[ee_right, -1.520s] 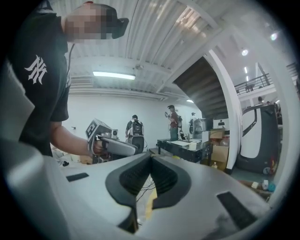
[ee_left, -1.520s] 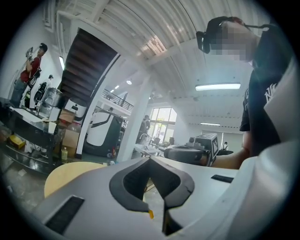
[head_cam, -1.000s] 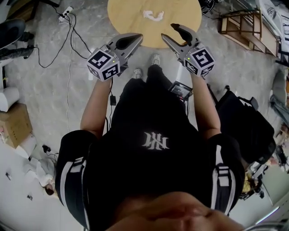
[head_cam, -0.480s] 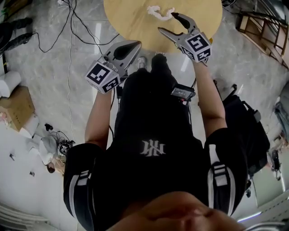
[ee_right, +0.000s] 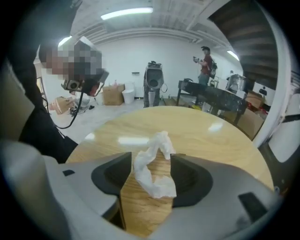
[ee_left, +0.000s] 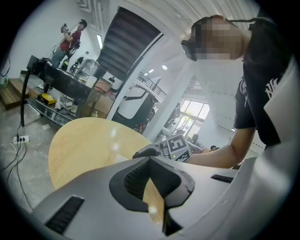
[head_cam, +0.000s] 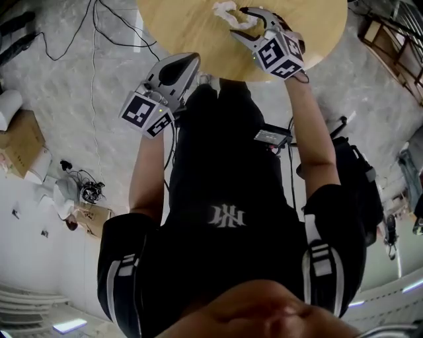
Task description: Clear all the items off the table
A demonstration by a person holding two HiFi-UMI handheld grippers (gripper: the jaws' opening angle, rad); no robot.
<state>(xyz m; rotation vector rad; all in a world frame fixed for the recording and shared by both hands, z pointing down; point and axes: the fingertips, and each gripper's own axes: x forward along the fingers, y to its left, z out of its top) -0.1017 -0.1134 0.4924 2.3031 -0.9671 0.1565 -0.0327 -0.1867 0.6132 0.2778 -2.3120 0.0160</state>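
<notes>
While the person in the black shirt leans over the round wooden table [head_cam: 173, 32], both tools are held out in front, one at the rim and one over the top. Over the wood, the right gripper [head_cam: 239, 21] tips downward with its jaws spread either side of a crumpled white tissue [head_cam: 227, 10]. Those jaws have just been closing in, yet bare wood shows beside the paper and the pads do not clamp it. Seen along that tool, the tissue stands up in a twisted loop right between the two dark pads, its lower end lying flat on the table. It sits a little in from the table's near edge, roughly midway along that side. By the same near edge, off to the person's left, the left gripper [head_cam: 193, 59] has its jaws pressed together at the tips, with nothing between them. Beneath it grey floor [head_cam: 59, 86] shows, crossed by black cables [head_cam: 94, 39]
</notes>
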